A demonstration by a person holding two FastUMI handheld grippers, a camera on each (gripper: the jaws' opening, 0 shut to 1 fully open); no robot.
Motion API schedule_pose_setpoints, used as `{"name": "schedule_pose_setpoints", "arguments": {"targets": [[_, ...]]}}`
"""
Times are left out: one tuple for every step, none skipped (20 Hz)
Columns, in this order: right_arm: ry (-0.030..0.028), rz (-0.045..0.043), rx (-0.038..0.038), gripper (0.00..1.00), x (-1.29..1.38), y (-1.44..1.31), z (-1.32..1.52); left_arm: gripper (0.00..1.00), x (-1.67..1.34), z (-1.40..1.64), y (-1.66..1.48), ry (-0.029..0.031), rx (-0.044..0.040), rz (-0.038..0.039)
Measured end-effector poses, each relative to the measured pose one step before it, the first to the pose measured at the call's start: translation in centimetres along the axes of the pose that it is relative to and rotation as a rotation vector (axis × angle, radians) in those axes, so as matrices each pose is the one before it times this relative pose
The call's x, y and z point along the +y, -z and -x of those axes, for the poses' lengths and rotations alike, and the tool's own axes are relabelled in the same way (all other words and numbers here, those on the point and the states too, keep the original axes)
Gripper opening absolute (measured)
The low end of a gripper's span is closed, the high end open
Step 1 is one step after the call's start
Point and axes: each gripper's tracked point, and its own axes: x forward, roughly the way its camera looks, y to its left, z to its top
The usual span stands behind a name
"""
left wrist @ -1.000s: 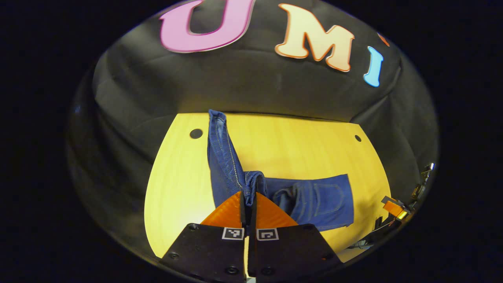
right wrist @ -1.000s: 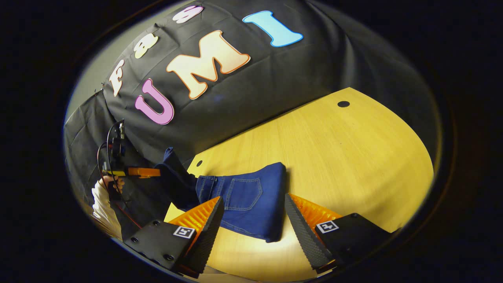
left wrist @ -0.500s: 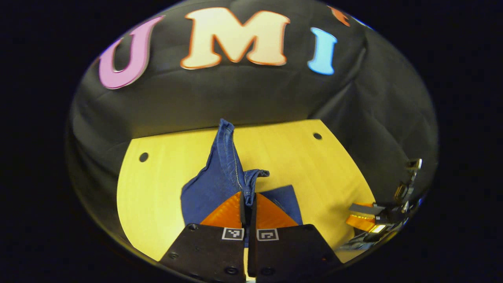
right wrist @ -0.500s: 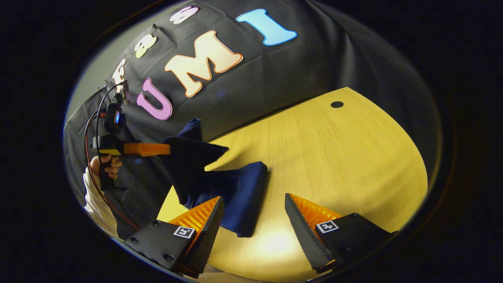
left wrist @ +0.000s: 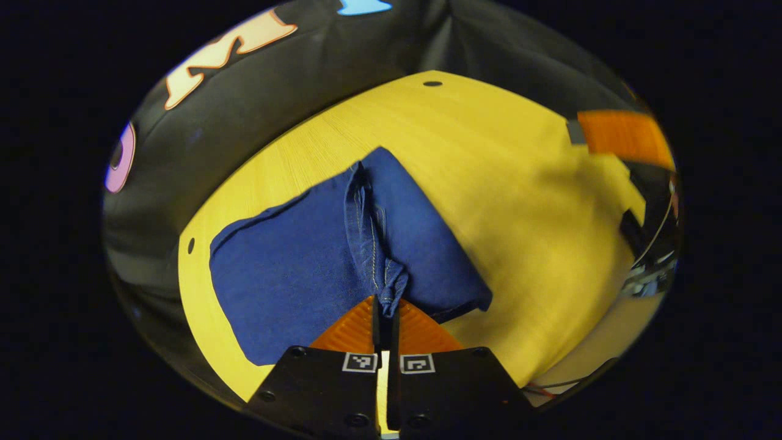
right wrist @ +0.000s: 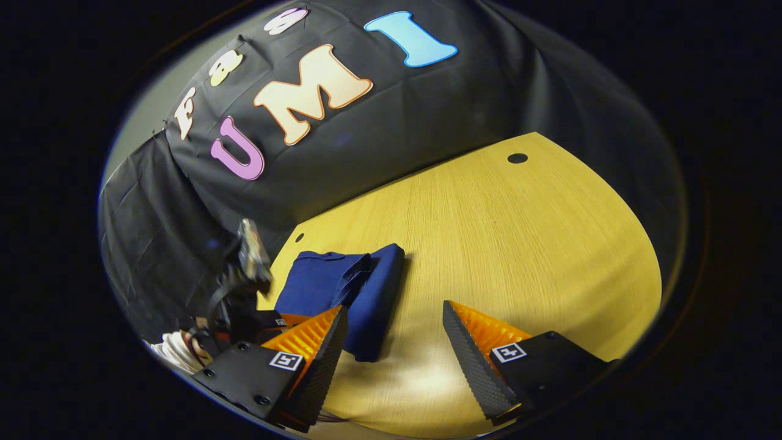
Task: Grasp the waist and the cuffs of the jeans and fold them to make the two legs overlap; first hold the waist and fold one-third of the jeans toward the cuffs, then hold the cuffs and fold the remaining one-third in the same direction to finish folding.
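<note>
Denim, dark blue, folded thick: the jeans (left wrist: 317, 256) lie as a compact stack at centre-left of the left gripper view, and at lower left of the right gripper view (right wrist: 342, 287), flat on the yellow table (left wrist: 519, 201).

Left gripper (left wrist: 385, 311): my fingers are pressed together on a bunched bit of hem, the cuffs (left wrist: 386, 284), low in the frame's centre. A stitched seam runs up from the pinch across the top layer. The held edge sits over the stack, so I judge the last third is laid over or nearly so; release not yet made.

Right gripper (right wrist: 394, 333): fingers spread wide, holding nothing, hovering near the stack's right edge at the bottom of its frame. It also shows blurred at the upper right of the left gripper view (left wrist: 617, 137).

Handling, as judgement:
- Soft but heavy-bodied cloth. Several layers will hold a fold by their own weight, yet spring slightly at the creases.
- Not fragile, and not slippery. Some drag on the wood is likely, so lift instead of sliding.
- Best hold is at hems and seams, where the doubled, stitched cloth gives a firm ridge. Single flat layers would slip out or drag lower layers askew.
- If the stack shifts, press its near edge with the free right fingers.
</note>
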Motion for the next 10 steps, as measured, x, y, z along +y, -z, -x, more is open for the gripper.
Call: {"name": "schedule_pose_setpoints", "arguments": {"targets": [[0.00743,0.00645,0.00546,0.96,-0.175,0.296,-0.05,0.08,-0.668,-0.048,0.209,-0.01694,-0.00757,0.01201],[0.00454,0.00513,0.00308,0.96,0.024,0.313,0.019,0.1,0.243,0.401,-0.124,-0.03225,-0.02324,0.02274],[0.00392,0.00148,-0.00165,0.96,0.073,0.177,0.089,0.25,0.384,0.238,0.119,-0.01246,-0.0189,0.0329],[0.00084,-0.00034,-0.00204,0.96,0.087,0.162,0.099,0.39,0.444,-0.158,0.05,-0.02159,-0.02067,0.04264],[0.00552,-0.00375,0.00069,0.96,0.063,0.245,0.032,0.53,0.287,0.19,-0.217,-0.00753,-0.02959,0.05749],[0.0036,-0.004,-0.00133,0.96,0.04,0.134,0.076,0.64,0.803,0.381,-0.352,-0.0078,-0.04442,0.06641],[0.00412,-0.0025,-0.00695,0.96,0.081,-0.073,0.153,0.76,0.71,0.587,-0.126,-0.00515,-0.0329,0.06643],[0.00262,-0.00099,-0.00861,0.96,0.114,-0.126,0.17,0.87,0.681,0.832,-0.003,-0.00491,-0.02419,0.06688],[0.00346,-0.00137,-0.01178,0.96,0.169,-0.099,0.126,0.98,0.609,0.779,-0.105,-0.0028,-0.01612,0.05919],[0.00392,-0.00212,-0.01153,0.96,0.092,-0.15,0.087,0.97,0.657,0.555,0.117,-0.00237,-0.00618,0.05239]]}}
